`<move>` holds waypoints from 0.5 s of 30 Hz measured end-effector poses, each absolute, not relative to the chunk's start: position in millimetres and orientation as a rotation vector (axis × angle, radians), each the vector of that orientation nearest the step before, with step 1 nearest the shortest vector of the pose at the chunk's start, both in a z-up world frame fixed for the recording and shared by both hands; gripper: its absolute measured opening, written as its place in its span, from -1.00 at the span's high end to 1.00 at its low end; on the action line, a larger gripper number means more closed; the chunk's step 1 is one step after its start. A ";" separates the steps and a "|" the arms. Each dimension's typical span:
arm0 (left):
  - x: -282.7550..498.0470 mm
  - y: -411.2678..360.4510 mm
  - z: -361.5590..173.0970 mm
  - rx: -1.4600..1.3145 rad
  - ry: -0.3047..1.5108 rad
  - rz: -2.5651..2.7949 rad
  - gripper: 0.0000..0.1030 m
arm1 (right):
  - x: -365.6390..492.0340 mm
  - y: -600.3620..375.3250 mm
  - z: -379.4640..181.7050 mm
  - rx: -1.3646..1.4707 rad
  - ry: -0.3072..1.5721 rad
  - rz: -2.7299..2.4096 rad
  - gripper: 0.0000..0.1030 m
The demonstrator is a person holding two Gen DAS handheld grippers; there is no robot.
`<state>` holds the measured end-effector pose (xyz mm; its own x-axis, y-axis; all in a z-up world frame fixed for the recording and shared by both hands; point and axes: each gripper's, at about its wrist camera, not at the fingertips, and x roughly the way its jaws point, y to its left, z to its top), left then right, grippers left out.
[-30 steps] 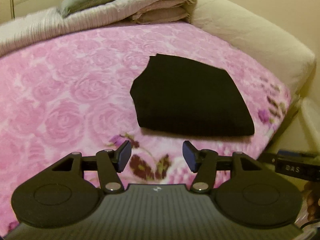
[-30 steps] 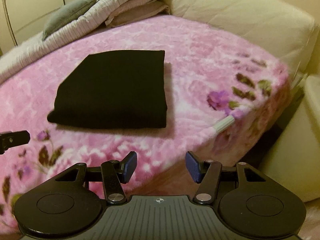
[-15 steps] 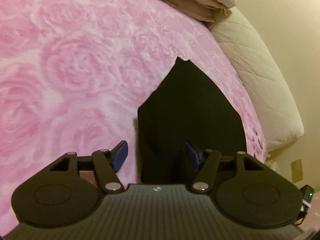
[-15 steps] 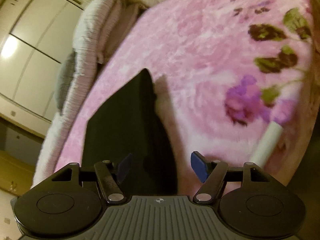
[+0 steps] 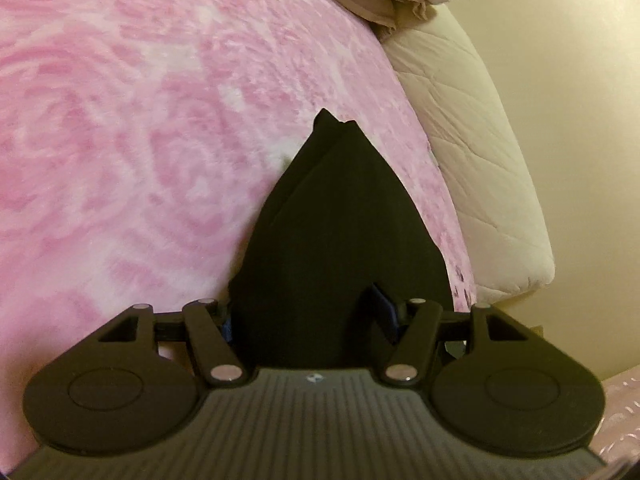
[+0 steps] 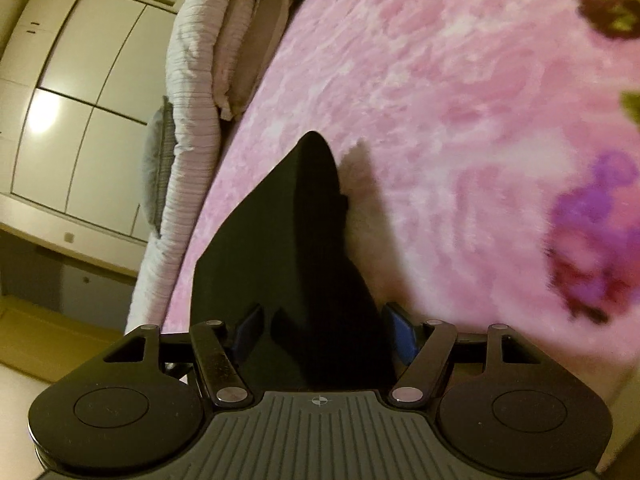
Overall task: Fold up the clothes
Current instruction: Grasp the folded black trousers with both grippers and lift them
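Now both grippers straddle opposite near corners of the folded black garment (image 5: 340,240), which lies flat on the pink rose-patterned blanket (image 5: 140,140).

Left gripper (image 5: 308,314): jaws spread wide, garment edge between them. Its left finger sits on the blanket side and is mostly hidden by cloth; the right one lies over the black fabric. Pads not seen pressing.

Right gripper (image 6: 324,332): jaws likewise wide apart, a thick folded corner of the garment between the blue pads (image 6: 400,334), neither clearly pinching it.

Stacked pale bedding (image 6: 208,60) sits at the blanket's far end, a cream quilted cushion (image 5: 480,160) along one side. White wardrobe doors (image 6: 68,100) show in the right wrist view.
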<state>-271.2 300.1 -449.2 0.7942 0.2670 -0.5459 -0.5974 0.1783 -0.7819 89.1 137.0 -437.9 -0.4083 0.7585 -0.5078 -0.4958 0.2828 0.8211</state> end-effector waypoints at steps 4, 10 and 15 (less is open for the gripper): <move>-254.5 306.1 -452.5 -1.234 0.329 0.572 0.02 | 78.3 158.2 -439.7 0.214 1.424 1.441 -0.09; -250.1 299.6 -450.1 -1.219 0.323 0.520 0.46 | 69.6 167.4 -454.8 0.276 1.491 1.433 0.60; -283.8 271.9 -428.8 -1.133 0.315 0.543 0.53 | 52.5 150.2 -442.1 0.332 1.488 1.452 0.63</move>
<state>-283.8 271.9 -428.8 0.8291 0.2484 -0.5009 -0.5581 0.3155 -0.7674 52.5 150.2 -442.1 -0.4722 0.7615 -0.4440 -0.4255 0.2442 0.8714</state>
